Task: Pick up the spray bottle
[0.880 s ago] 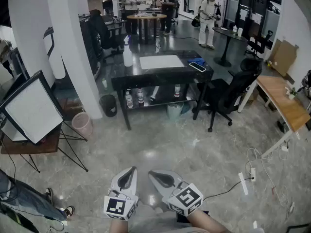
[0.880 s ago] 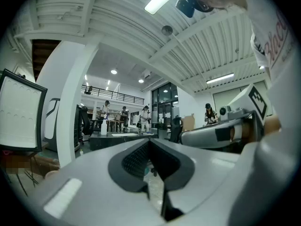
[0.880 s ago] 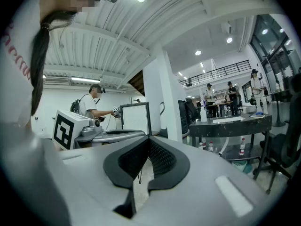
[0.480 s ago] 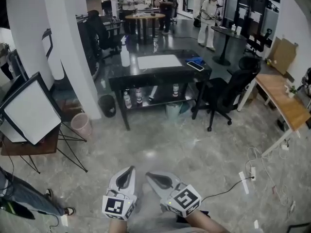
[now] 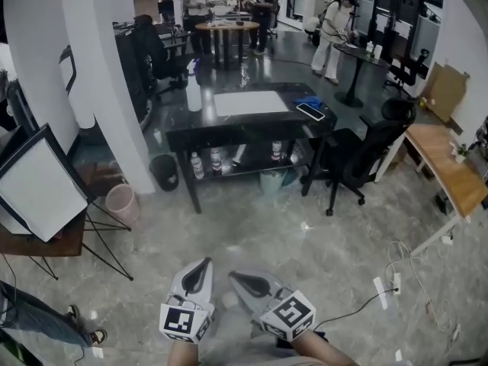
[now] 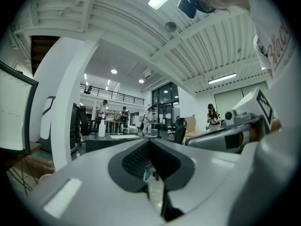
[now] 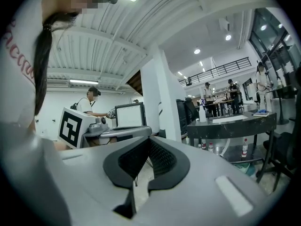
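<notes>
The white spray bottle [image 5: 195, 94] stands upright at the far left corner of a black table [image 5: 229, 126], several steps ahead of me. It is small in the left gripper view [image 6: 101, 127] and in the right gripper view [image 7: 202, 113]. My left gripper [image 5: 200, 269] and right gripper [image 5: 240, 279] are side by side at the bottom of the head view, over bare floor and far from the table. Both point roughly level toward it. The left gripper [image 6: 149, 142] and the right gripper [image 7: 149, 140] are each shut with nothing between their jaws.
A white sheet [image 5: 250, 102] and a phone [image 5: 310, 111] lie on the table, with bottles [image 5: 216, 158] on its lower shelf. A black office chair [image 5: 358, 155] stands to its right. To the left are a white pillar [image 5: 99, 67], a pink bin [image 5: 120, 202] and a white board [image 5: 34, 185]. Cables [image 5: 381, 288] trail at right.
The table and its surroundings have drifted slightly nearer and leftward in the head view. Both grippers keep their place at the bottom, still shut.
</notes>
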{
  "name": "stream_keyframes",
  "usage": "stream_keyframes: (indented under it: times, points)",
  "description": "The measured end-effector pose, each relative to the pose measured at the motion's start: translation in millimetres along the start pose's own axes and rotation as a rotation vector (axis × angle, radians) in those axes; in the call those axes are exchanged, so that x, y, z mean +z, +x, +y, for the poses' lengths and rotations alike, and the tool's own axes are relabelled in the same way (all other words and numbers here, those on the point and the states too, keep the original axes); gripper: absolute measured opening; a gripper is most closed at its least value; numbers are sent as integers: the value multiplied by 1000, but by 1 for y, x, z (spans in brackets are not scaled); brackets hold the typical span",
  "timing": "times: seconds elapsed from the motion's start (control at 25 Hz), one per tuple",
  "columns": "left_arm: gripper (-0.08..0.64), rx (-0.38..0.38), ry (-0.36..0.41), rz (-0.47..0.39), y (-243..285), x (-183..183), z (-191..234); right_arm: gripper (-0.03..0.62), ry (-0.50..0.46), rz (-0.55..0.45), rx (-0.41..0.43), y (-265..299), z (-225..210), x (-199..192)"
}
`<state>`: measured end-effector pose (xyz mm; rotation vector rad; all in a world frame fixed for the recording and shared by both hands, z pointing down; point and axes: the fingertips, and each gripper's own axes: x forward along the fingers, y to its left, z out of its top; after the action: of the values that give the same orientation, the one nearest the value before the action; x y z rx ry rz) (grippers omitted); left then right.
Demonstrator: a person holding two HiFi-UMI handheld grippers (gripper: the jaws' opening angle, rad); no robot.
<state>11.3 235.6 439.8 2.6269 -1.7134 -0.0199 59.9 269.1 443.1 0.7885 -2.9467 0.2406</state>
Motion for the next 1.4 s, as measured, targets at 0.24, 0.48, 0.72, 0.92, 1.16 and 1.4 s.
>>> stream_keyframes:
  times: [0.24,0.48,0.72,0.92,1.16,1.4]
  points:
    - [-2,-3,-8,-12,56,-1,37,-2,-28,3,-30,37,-50,11]
    - [-2,-45,14,-25,113,13,70,-3,-10,-8,-49,84,-102,30]
    - [-2,-15,10,-37,151,18,121,-3,-43,-14,10,142,-129,51]
    - [-2,-4,8,-46,175,20,148,-3,-46,2,53,170,-144,56]
    - [-2,-3,-12,-23,196,7,172,-2,-32,31,61,195,-163,50]
    - [-2,5,-12,-7,226,1,196,-2,-4,36,60,223,-194,52]
